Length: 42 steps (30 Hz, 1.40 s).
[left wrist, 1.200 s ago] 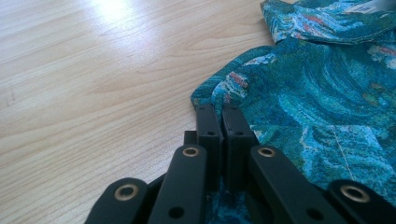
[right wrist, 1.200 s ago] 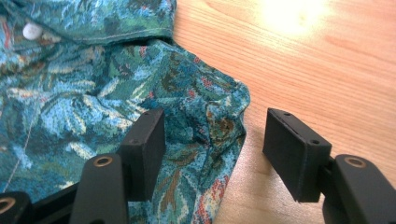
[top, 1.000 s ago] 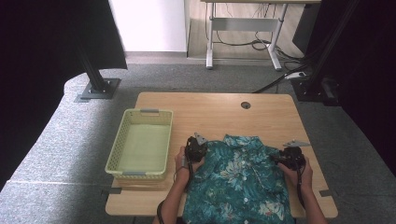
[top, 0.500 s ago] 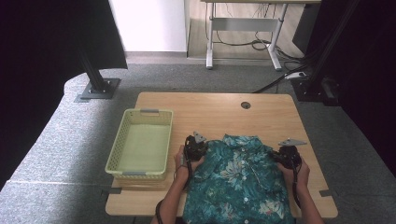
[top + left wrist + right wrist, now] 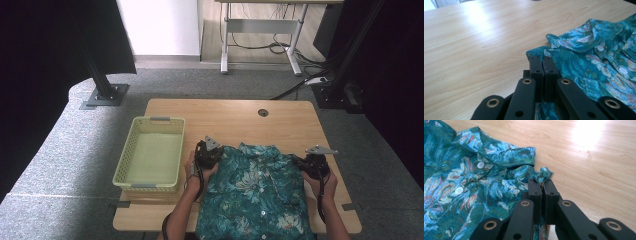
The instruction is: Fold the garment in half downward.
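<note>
Both claws, left claw (image 5: 543,65) and right claw (image 5: 542,187), are clamped tight on the shoulders of the teal floral shirt (image 5: 255,195); an even, level lift off the tabletop (image 5: 235,120) should prevent bunching.

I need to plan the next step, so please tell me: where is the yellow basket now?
In the high view the yellow basket stands on the left part of the table, just left of the left gripper and the shirt.

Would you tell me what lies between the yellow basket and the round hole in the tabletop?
Nothing: in the high view, only bare wood of the table runs from the yellow basket to the round hole.
</note>
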### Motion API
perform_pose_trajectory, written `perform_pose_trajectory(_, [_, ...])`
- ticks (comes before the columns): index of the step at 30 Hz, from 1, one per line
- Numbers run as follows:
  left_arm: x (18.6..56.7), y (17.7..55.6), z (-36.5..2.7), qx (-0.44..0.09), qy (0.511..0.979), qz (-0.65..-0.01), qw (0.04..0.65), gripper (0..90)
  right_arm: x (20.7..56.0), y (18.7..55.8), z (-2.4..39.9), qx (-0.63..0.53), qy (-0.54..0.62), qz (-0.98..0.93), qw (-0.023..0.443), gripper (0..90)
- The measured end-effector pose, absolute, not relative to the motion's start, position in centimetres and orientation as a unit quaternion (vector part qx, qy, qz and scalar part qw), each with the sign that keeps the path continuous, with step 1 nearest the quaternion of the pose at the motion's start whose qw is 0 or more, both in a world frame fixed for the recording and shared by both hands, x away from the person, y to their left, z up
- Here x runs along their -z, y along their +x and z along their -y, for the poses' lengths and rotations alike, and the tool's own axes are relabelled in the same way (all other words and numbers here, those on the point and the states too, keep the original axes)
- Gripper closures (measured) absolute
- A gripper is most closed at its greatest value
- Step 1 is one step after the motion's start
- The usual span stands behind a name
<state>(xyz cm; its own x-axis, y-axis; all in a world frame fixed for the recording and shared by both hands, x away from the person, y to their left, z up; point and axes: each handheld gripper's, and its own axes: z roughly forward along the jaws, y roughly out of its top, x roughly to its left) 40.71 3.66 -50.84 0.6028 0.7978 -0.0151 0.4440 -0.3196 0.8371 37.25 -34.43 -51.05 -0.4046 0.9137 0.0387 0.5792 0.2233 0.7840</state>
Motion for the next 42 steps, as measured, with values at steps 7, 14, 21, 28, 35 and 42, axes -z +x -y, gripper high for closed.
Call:
perform_pose_trajectory(7, [50.2,40.5,-4.1,-0.207,0.781,-0.393,0.439,88.9,50.3,36.8,34.8,-0.39,0.496,-0.742,0.227,86.7])
perform_pose_trajectory(14, [49.6,40.4,-4.0,-0.214,0.781,-0.387,0.441,88.9,50.1,36.9,34.6,-0.393,0.495,-0.742,0.226,86.8])
perform_pose_trajectory(21, [48.2,40.5,-3.9,-0.221,0.78,-0.378,0.446,89.0,49.0,36.8,34.3,-0.403,0.488,-0.738,0.233,86.8])
perform_pose_trajectory(28, [47.5,40.4,-3.8,-0.217,0.782,-0.373,0.449,89.0,48.1,36.5,34.6,-0.418,0.488,-0.729,0.235,86.9])
perform_pose_trajectory(35, [47.0,40.7,-3.9,-0.217,0.784,-0.37,0.449,89.0,47.6,36.5,34.8,-0.423,0.49,-0.725,0.235,87.0])
perform_pose_trajectory(42, [43.7,41.3,-4.3,-0.231,0.772,-0.367,0.465,89.0,43.6,37.1,34.6,-0.438,0.477,-0.716,0.26,87.1])
